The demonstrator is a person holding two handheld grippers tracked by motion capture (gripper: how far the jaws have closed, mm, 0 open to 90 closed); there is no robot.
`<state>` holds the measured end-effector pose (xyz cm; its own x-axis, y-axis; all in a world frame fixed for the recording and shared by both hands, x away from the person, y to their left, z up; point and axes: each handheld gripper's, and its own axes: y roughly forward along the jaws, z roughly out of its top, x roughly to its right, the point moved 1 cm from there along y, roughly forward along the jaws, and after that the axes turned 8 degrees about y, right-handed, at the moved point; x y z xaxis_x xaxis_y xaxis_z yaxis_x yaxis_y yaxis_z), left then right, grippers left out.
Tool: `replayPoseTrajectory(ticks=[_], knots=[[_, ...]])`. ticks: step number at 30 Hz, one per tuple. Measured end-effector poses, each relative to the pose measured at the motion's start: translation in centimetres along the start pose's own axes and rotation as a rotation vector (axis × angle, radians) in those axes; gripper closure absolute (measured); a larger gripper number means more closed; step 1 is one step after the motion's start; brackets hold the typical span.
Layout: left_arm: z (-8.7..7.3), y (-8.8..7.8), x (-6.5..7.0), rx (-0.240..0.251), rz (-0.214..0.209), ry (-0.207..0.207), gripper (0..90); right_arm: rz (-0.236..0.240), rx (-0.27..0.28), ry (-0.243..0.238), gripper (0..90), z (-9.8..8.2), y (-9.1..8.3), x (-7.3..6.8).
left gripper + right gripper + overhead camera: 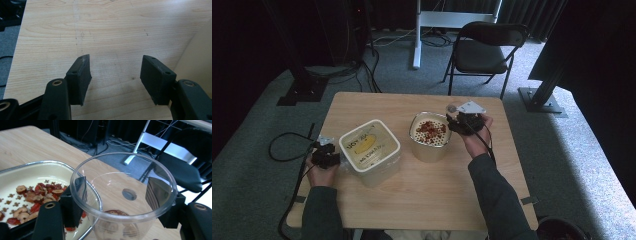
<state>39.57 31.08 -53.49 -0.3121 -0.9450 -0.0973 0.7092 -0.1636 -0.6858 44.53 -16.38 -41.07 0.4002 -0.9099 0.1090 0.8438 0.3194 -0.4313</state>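
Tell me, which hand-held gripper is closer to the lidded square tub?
Left. The left hand-held gripper sits open right beside the lidded square tub; the right hand-held gripper holds a clear cup beyond the metal bowl.

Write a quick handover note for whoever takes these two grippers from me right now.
Left gripper: open, nothing between its jaws, low over the table beside the lidded tub.
Right gripper: shut on the clear cup, held at the rim of the strainer bowl.
Dried fruit sits in the bowl; a few pieces lie in the cup's bottom.
Done: cup picked up. Left, probably: moving fruit between cup and bowl; the tub is still closed.
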Motion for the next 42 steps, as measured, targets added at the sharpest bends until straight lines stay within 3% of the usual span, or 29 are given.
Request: replayPoseTrajectory(ticks=[8,10,11,13,18,29,34,42], knots=[[0.0,0.0,0.0,0.000,0.000,-0.001,42.2,-0.028,-0.013,-0.103,33.4,0.5,0.1,-0.8],[0.0,0.0,0.0,0.001,0.000,-0.001,42.2,-0.053,-0.026,-0.179,33.5,0.7,0.3,-1.4],[0.0,0.0,0.0,0.001,0.000,-0.001,42.2,-0.053,-0.026,-0.179,33.5,0.7,0.3,-1.4],[0.0,0.0,0.0,0.002,0.000,0.000,42.2,-0.071,-0.030,-0.236,33.5,0.8,0.4,-1.9],[0.0,-0.1,-0.1,0.004,0.002,-0.003,42.2,-0.092,-0.048,-0.303,33.5,0.9,0.6,-2.4],[0.0,-0.1,-0.1,0.004,0.001,-0.004,42.2,-0.116,-0.071,-0.364,34.3,1.3,0.5,-2.3],[0.0,-0.1,-0.1,0.003,0.002,-0.002,42.2,-0.130,-0.099,-0.431,34.3,1.3,0.5,-2.2],[0.0,-0.1,-0.1,0.002,0.002,-0.001,42.2,-0.149,-0.129,-0.490,34.2,1.2,0.6,-2.2]])
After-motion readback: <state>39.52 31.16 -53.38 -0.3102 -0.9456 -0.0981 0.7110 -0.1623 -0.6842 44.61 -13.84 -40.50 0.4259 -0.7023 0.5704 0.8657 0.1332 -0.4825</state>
